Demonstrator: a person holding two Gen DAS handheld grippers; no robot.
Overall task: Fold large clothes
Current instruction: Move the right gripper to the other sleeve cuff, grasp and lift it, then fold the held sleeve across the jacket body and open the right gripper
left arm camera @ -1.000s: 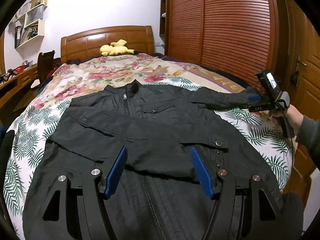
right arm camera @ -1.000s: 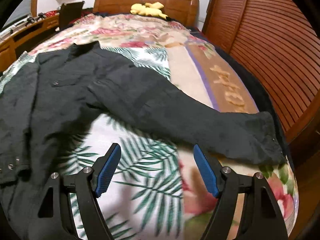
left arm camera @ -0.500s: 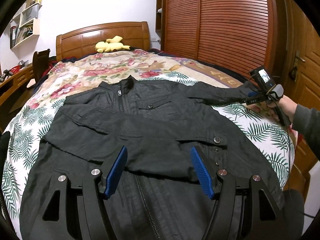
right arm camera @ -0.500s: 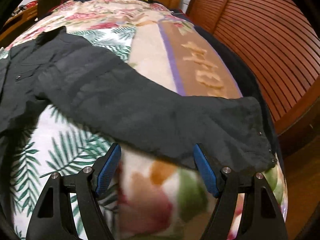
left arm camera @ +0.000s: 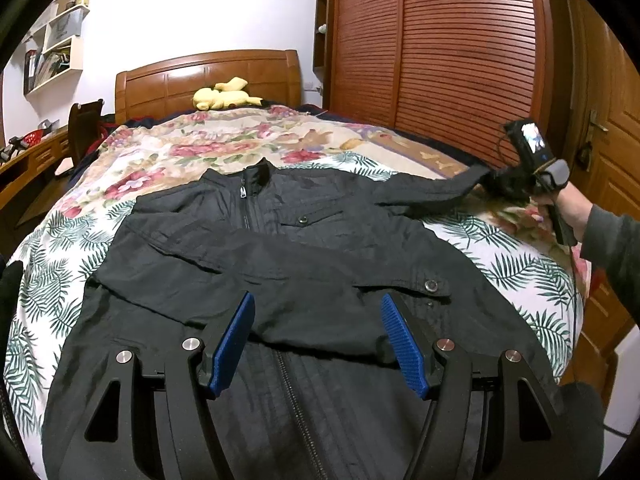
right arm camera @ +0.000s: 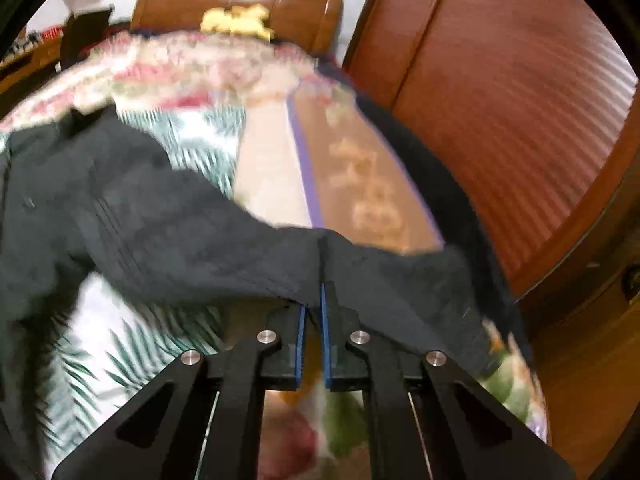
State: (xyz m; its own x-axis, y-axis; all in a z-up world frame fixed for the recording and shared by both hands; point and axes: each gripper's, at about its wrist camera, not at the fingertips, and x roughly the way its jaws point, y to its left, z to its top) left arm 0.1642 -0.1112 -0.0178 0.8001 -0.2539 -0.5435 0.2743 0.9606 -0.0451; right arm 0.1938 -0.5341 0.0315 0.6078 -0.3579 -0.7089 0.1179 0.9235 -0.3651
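Through the left wrist camera I see my left gripper (left arm camera: 316,340) angled down over the near middle of the jacket (left arm camera: 280,264), its two blue pads (left arm camera: 232,344) standing wide apart with nothing pinched; dark cloth lies under the gap. The one jacket is spread front-up across the bed (left arm camera: 132,184), collar toward the far headboard (left arm camera: 208,80), zipper running toward me. One sleeve is folded across the chest, and the other sleeve (left arm camera: 432,192) stretches out to the right. At its end my right gripper (left arm camera: 508,186) has it; from here the fingers are hidden in the fabric, so I cannot read them in this view. The right hand (left arm camera: 568,208) grips the handle at the bed's right edge, sleeve of a grey top behind it, wrist tipped downward. I count one yellow plush toy (left arm camera: 226,98) by the headboard, one chair (left arm camera: 84,128) at far left and one wardrobe (left arm camera: 440,40) on the right.

From the right wrist camera, which is blurred, the right gripper (right arm camera: 313,300) points down at the bed's right side. Its two pads (right arm camera: 325,336) are drawn narrow, nearly together, and pinch the sleeve (right arm camera: 240,256) edge between them. The sleeve runs left toward the jacket body (right arm camera: 52,184), raised a little where it is clamped, its cuff hanging to the right. One plush toy (right arm camera: 236,20) shows far off.
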